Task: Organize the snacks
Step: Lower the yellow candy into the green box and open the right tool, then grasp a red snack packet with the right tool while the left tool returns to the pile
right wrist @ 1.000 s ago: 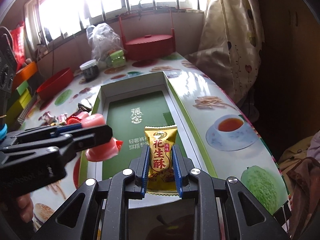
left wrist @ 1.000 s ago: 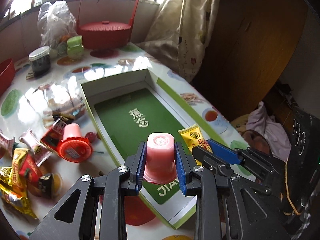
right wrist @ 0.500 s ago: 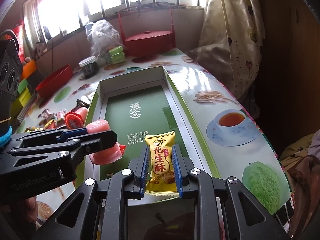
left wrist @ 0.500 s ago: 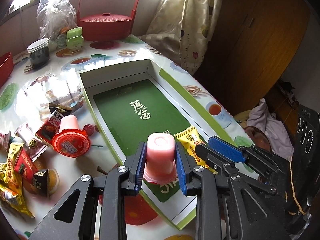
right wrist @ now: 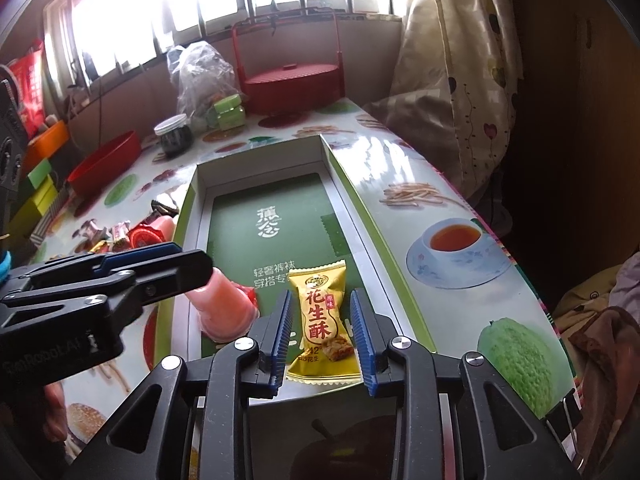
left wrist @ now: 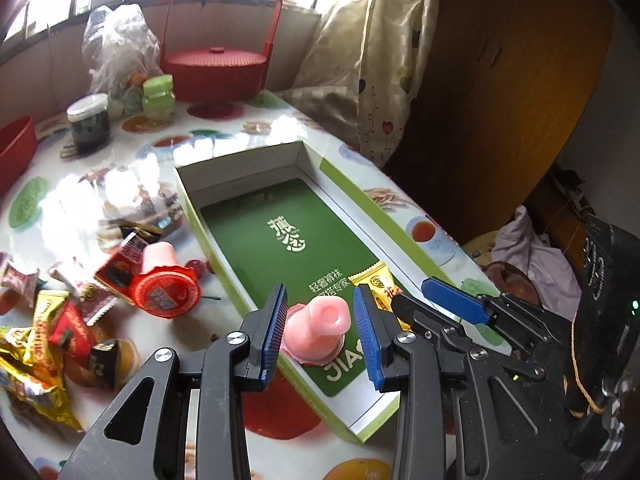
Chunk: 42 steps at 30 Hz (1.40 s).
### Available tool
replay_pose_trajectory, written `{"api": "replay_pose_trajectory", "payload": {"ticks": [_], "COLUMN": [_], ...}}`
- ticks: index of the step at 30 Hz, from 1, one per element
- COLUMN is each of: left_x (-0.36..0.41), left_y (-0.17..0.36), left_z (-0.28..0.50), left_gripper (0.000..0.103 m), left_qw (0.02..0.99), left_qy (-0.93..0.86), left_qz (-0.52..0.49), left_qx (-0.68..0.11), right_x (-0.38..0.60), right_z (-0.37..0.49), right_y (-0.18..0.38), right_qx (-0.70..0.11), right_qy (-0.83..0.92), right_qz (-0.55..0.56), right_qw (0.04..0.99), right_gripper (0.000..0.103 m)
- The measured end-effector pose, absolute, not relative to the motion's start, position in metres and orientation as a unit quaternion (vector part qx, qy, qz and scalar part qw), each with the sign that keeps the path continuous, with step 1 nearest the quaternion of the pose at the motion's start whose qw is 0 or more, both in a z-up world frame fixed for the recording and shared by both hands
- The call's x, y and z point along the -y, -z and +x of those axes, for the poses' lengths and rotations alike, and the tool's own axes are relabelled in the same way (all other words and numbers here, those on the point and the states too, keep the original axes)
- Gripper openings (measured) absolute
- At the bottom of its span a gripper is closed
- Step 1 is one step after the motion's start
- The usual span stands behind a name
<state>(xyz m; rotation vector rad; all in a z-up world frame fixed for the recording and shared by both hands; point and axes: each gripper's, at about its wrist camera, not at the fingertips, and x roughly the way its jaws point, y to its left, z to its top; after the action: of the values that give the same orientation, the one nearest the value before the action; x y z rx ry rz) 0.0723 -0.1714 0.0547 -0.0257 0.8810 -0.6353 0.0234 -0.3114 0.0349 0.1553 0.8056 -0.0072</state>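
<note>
A shallow box (left wrist: 240, 168) with a green floor and white walls lies open on the fruit-print table. In the left wrist view my left gripper (left wrist: 320, 312) straddles a pink jelly cup (left wrist: 316, 332). The cup rests tilted on the box's near end, and the jaws are opening with a gap at each blue pad. In the right wrist view my right gripper (right wrist: 320, 320) straddles a yellow peanut-candy pack (right wrist: 324, 320) lying flat on the box (right wrist: 260, 168) floor. Its jaws are also opening, clear of the wrapper. The left gripper (right wrist: 160, 272) shows at the left there, over the cup (right wrist: 224, 312).
Loose wrapped snacks (left wrist: 48, 320) and a red-lidded jelly cup (left wrist: 164, 284) lie left of the box. At the table's far end stand a red basket (left wrist: 216, 68), a dark jar (left wrist: 88, 124) and a plastic bag (left wrist: 116, 48). A red bowl (right wrist: 104, 164) sits far left. Curtain and table edge run along the right.
Both pairs of jaws have widened and let go. The pink cup has tipped onto the box floor, and the yellow pack now lies flat between the right pads.
</note>
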Motion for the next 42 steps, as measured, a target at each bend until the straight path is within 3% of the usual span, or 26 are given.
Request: {"api": "replay_pose_trajectory", "payload": {"ticks": [42], "left_x": [0.052], "left_y": [-0.071], "left_z": [0.04], "left_gripper": [0.037], "left_qw": [0.908], "left_qy": [0.167], "left_qz": [-0.009], "left_qx": [-0.384], "right_x": [0.203], "right_z": [0.034], "right_y": [-0.067], "right_qx": [-0.348], "right_qy": [-0.118], "right_qz": [0.025], "right_qw": [0.93], "right_gripper": [0.047]}}
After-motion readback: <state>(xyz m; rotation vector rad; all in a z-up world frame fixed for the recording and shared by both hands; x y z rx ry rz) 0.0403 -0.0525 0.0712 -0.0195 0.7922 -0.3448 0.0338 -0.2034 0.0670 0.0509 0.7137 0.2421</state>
